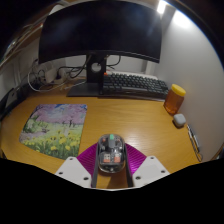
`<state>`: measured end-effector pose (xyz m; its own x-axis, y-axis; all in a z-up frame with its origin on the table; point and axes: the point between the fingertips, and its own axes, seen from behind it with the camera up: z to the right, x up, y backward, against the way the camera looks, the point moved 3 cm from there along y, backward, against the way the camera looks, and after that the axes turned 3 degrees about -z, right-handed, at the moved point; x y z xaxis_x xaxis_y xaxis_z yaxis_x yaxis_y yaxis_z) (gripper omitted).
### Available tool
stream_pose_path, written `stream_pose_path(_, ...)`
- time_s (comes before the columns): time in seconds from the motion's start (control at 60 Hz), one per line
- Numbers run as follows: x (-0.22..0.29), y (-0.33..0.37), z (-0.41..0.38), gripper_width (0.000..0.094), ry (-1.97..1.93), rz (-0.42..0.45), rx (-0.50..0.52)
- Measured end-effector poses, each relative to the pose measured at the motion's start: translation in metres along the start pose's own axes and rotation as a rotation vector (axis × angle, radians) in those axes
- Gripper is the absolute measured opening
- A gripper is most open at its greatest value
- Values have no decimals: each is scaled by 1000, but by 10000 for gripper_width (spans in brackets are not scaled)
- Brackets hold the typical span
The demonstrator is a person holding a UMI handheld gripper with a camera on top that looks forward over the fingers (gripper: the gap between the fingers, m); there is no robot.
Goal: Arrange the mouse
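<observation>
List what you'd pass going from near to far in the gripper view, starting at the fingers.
Gripper with the mouse between its open fingers → mouse pad on the desk → keyboard → monitor.

Single view riding on the hand-held gripper [111, 172], close above the desk [140, 125], facing the monitor [100, 32]
</observation>
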<state>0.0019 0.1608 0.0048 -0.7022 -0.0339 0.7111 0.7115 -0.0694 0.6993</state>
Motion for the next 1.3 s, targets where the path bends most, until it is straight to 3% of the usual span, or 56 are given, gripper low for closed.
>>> stream_pose_path(0.133, 6, 5, 1, 355, -2, -15, -20)
stream_pose_path(0.25, 46, 26, -11, 354, -38, 27, -19)
stream_pose_path(0.5, 135, 34, -119, 352, -30, 103, 107)
stream_pose_path(0.75, 89, -20, -209, 353, 85, 6, 153)
stream_pose_path(0.867, 62, -36, -212, 411, 118, -35, 125)
stream_pose_path(0.967, 60, -35, -212, 487, 110, -20, 129)
stream_pose_path(1.0, 59, -34, -211, 543, 105, -27, 125)
stream_pose_path(1.083, 62, -27, -207, 881, 103, -44, 119)
stream_pose_path(1.117, 65, -19, -205, 840, 96, -49, 120)
stream_pose_path(1.3, 72, 62, -176, 860, 46, -149, 65)
